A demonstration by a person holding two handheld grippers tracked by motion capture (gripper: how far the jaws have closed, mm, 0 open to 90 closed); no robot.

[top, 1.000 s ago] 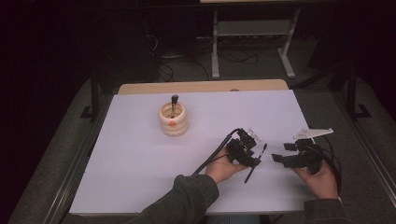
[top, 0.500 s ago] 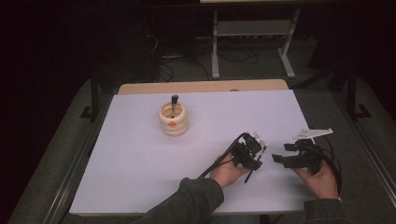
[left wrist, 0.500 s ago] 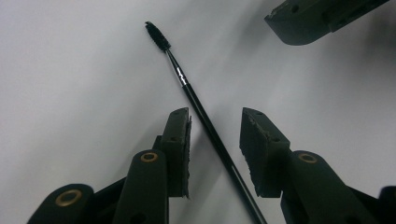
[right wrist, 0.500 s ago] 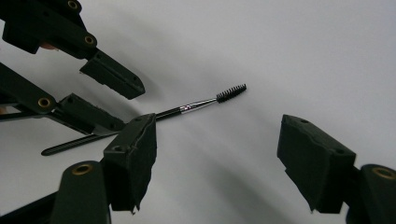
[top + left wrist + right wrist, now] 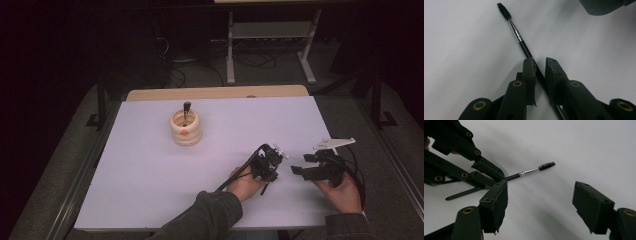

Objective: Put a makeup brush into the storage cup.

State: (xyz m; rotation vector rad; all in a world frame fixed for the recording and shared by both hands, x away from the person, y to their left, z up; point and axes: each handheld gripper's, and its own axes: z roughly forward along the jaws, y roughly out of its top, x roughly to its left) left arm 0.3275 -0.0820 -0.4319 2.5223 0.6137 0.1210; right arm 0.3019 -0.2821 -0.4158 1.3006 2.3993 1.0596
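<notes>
Our left gripper [image 5: 539,72] has its two black jaws drawn narrow around a thin black-handled spoolie brush with a silver ferrule [image 5: 520,40]. The jaws have just been closing, with the handle running between them. In the left gripper view one pad lies against the handle while a sliver of gap shows at the other, so we cannot tell whether the grip is firm. The bristle head [image 5: 504,11] sticks out well past the jaw tips, over the white table sheet [image 5: 150,170].

In the right gripper view the brush [image 5: 534,171] juts level from the left gripper [image 5: 489,173]. Our right gripper [image 5: 540,202] stands wide, nothing between its jaws, just beside the brush.

From the high view, both grippers sit near the table's front right, left [image 5: 268,165] and right [image 5: 306,165] close together. Well apart, toward the back, stands a pale wooden ringed holder [image 5: 185,128] with a dark tool upright in it.
</notes>
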